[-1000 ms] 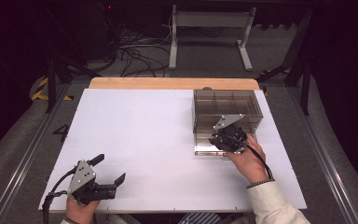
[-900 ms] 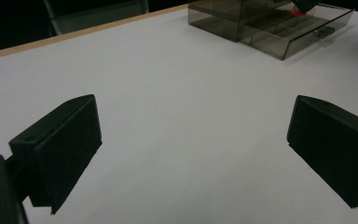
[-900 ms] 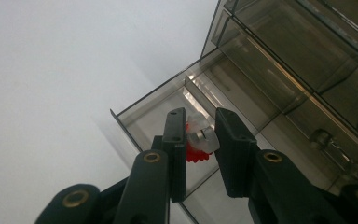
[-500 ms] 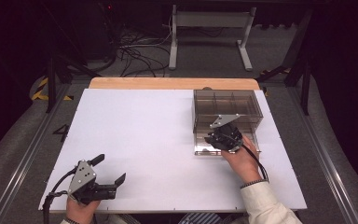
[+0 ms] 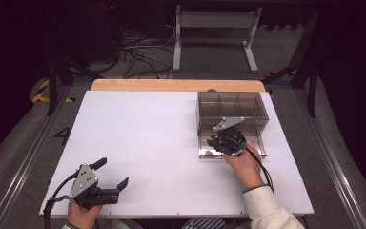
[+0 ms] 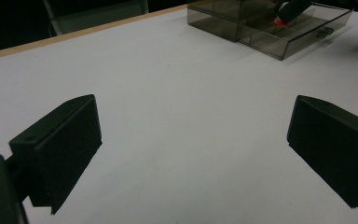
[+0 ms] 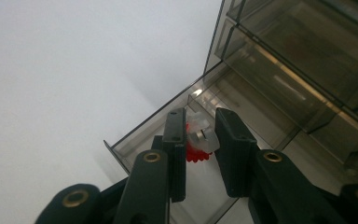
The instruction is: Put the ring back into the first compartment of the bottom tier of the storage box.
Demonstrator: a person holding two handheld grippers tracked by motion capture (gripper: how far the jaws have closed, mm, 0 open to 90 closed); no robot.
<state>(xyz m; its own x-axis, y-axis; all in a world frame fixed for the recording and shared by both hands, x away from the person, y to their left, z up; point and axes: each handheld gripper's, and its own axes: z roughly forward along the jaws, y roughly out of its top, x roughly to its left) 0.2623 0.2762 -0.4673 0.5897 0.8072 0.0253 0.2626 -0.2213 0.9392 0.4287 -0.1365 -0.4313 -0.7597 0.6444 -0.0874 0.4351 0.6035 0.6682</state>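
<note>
A small part (image 7: 200,137), clear plastic with a metal disc on it and something red just behind, sits between the jaws of the right gripper (image 7: 200,140) at the lower middle of the right gripper view. The jaws stand narrow and pinch it from both sides, which keeps it from dropping while it hangs over the pulled-out drawer (image 7: 168,126) of the smoky clear plastic box (image 5: 232,109). The gripper points down into the front corner of that drawer, so the part is probably being set into or lifted out of that compartment; I cannot tell which.

In the high view the box stands at the right of the white table (image 5: 138,138), toward the far edge, with the drawer pulled toward the person so its compartments can be reached from above. The right hand (image 5: 242,162) rests just in front of the drawer.

The left gripper (image 5: 109,179) lies at the lower left of the high view, well apart from the box, jaws wide and holding nothing, apparently waiting out of the way.
</note>
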